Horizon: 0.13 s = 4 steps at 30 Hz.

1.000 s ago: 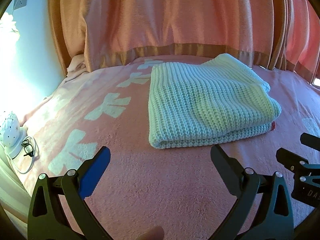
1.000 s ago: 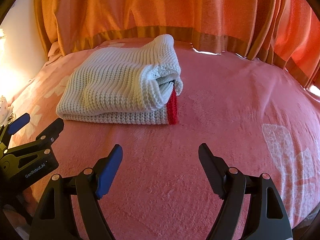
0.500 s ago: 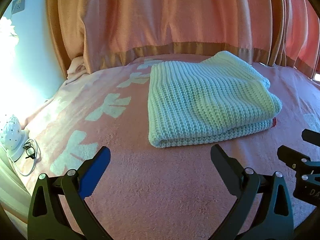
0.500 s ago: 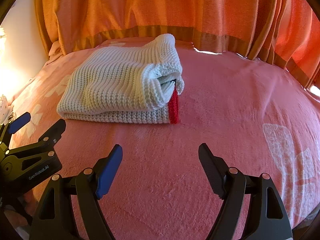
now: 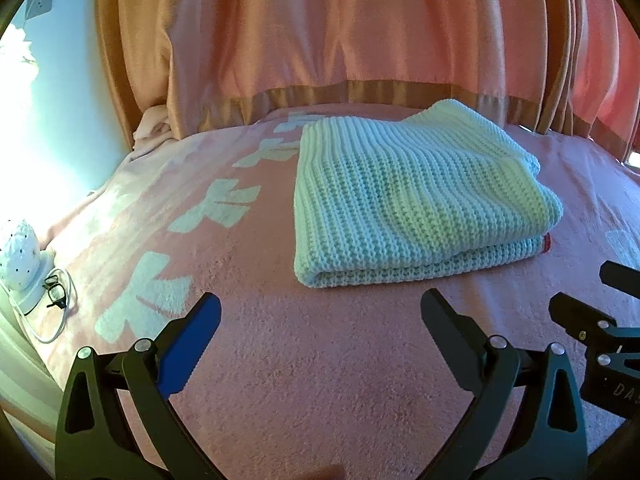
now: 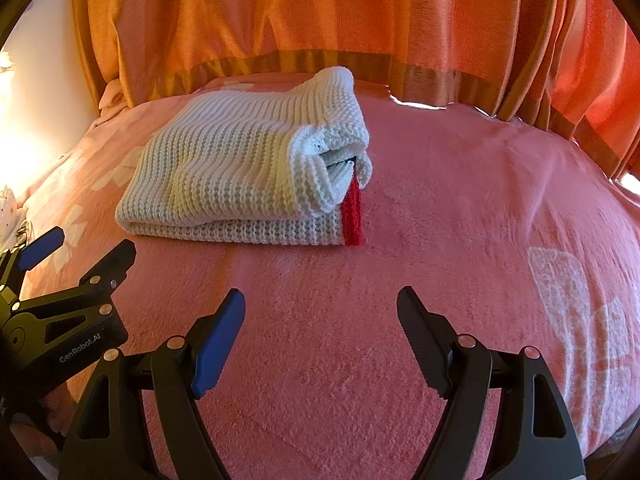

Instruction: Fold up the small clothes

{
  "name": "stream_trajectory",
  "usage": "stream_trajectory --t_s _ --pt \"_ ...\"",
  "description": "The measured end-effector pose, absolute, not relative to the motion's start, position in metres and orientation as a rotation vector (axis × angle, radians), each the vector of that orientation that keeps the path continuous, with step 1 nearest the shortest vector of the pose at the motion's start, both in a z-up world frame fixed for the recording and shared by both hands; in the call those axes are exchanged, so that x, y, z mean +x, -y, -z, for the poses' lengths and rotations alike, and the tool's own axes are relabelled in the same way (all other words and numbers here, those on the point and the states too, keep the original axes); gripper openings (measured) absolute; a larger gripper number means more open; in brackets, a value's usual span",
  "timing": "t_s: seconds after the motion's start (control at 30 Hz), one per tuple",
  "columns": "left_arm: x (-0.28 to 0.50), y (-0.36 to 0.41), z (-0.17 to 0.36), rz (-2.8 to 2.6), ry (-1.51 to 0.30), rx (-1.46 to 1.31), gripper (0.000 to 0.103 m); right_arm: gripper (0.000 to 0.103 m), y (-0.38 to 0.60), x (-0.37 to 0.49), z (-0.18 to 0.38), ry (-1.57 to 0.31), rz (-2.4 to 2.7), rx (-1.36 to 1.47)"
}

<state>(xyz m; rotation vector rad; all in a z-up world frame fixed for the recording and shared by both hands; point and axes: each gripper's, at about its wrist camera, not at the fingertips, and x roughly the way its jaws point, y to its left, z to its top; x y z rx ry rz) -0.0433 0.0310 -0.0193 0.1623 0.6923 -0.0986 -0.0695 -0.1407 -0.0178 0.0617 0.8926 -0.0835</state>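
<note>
Far left there's a little white lamp point(image 5: 18, 256) off the bed edge; next the left gripper point(image 5: 320, 320), jaws spread wide with nothing between them, hovering over the pink blanket point(image 5: 320, 392); the white knit sweater point(image 6: 240, 176) sits folded just past both tools (red trim point(image 6: 352, 216) peeking out), looks basically done; right gripper point(image 6: 320, 316) also gaping and empty, probably held back so the stack isn't disturbed.

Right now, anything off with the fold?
Mostly tidy. On the sweater's right end the layers gape open and a red strip pokes out, hanging to the blanket. Both grippers are open and clear of it.
</note>
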Motion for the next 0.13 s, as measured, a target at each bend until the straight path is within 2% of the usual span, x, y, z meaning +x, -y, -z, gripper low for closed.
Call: stream_trajectory --t_s 0.13 --pt "-0.0430 -0.0298 0.0204 0.106 -0.701 0.161 0.098 0.076 0.1421 -0.0693 0.0178 -0.893 0.080 0.062"
